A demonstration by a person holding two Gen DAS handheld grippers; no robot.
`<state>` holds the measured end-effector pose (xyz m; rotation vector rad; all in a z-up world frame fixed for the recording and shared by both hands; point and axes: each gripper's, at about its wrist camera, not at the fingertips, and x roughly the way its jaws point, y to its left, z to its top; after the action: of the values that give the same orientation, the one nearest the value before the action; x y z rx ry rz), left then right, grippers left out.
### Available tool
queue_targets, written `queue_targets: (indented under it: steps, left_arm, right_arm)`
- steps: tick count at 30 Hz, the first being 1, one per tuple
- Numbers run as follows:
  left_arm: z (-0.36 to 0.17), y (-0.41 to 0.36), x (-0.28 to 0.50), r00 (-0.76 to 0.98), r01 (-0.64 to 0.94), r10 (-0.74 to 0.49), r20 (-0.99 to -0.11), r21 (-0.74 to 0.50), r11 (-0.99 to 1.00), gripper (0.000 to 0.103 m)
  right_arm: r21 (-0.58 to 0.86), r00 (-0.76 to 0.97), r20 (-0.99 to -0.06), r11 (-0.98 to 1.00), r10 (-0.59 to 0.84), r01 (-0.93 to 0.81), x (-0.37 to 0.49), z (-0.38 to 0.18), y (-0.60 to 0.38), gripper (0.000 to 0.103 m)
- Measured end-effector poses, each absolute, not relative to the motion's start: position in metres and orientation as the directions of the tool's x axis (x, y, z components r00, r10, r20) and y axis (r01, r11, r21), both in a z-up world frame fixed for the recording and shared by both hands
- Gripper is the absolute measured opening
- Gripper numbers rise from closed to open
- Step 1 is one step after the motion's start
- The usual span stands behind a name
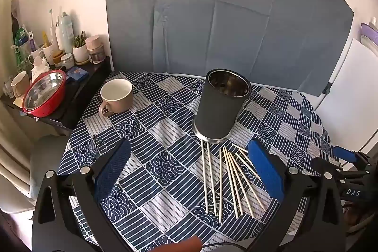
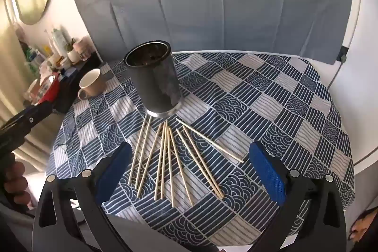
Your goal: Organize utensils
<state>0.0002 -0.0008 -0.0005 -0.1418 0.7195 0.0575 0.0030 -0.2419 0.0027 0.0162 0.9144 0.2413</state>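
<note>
Several pale wooden chopsticks lie fanned out on the blue patterned tablecloth, just in front of a dark metal utensil holder that stands upright and looks empty. My left gripper hovers open above the cloth, the chopsticks lying near its right finger. My right gripper is open too, held above the chopstick fan with nothing between its blue pads. The right gripper's blue pad also shows at the right edge of the left wrist view.
A beige mug stands on the table's left part. A clear glass sits by the left table edge. A side shelf holds a red bowl, bottles and jars. A grey backdrop rises behind the table.
</note>
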Motion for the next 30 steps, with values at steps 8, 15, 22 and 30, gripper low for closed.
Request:
queue_targets:
  steps: [8,15,22,30]
  left_arm:
    - [-0.009,-0.002,-0.004,0.750,-0.099,0.000,-0.662,-0.112,0.989,0.097]
    - [-0.006,0.003,0.000,0.738,-0.088,-0.016,-0.675,-0.120,0.989,0.097]
    - [-0.010,0.004,-0.001,0.736,-0.087,-0.020,-0.677,-0.123,0.989,0.097]
    - [-0.013,0.006,0.004,0.727,-0.094,-0.021,-0.686,-0.130,0.987,0.097]
  right_arm:
    - [0.107,0.588,-0.779,0.970,0.217,-0.217,0.004,0.002,-0.238,0.095]
    - [0.126,0.573,-0.789,0.971,0.222,-0.203,0.004,-0.002,-0.234,0.095]
    - [0.111,0.572,-0.792,0.972,0.212,-0.207,0.006,-0.002,-0.233,0.095]
    - [0.109,0.568,-0.797,0.974,0.206,-0.200,0.007,-0.005,-0.232,0.095]
